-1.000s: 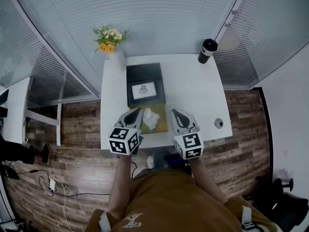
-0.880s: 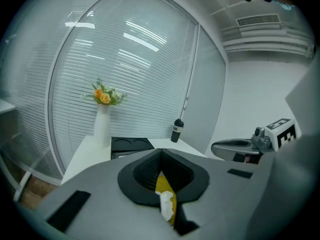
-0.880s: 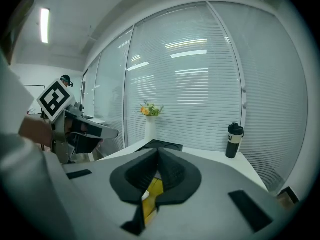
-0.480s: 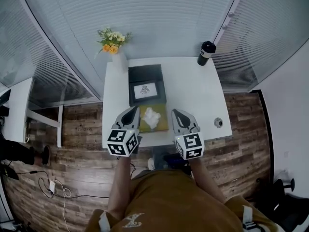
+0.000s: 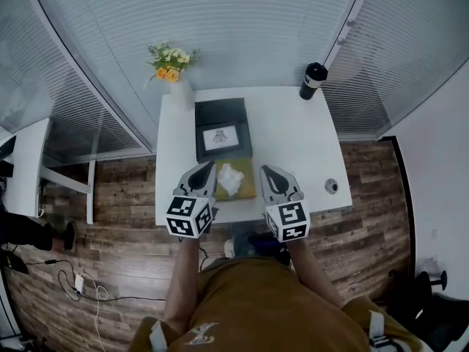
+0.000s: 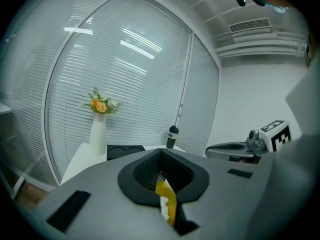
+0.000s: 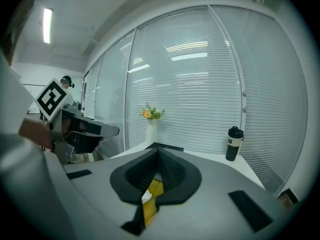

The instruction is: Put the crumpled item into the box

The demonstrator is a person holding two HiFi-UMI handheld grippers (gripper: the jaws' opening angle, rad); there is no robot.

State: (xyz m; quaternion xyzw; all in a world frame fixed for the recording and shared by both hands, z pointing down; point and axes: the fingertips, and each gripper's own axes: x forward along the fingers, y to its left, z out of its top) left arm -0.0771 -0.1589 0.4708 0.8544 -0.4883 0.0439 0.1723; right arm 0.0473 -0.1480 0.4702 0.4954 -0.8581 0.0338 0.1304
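The left gripper [image 5: 204, 174] has its jaws pressed together on nothing, and only a slit of yellow shows behind them. The right gripper [image 5: 270, 176] is closed and empty the same way. They hover either side of the crumpled paper [image 5: 230, 177], probably so either one can reach it. The paper lies untouched on a yellow mat [image 5: 246, 190] at the near edge of the table [image 5: 293, 145]. The black box [image 5: 220, 113] sits just beyond the mat, so the carry should be short. A vase [image 5: 178, 88] and a bottle [image 5: 313, 79] stand at the far corners, out of the way.
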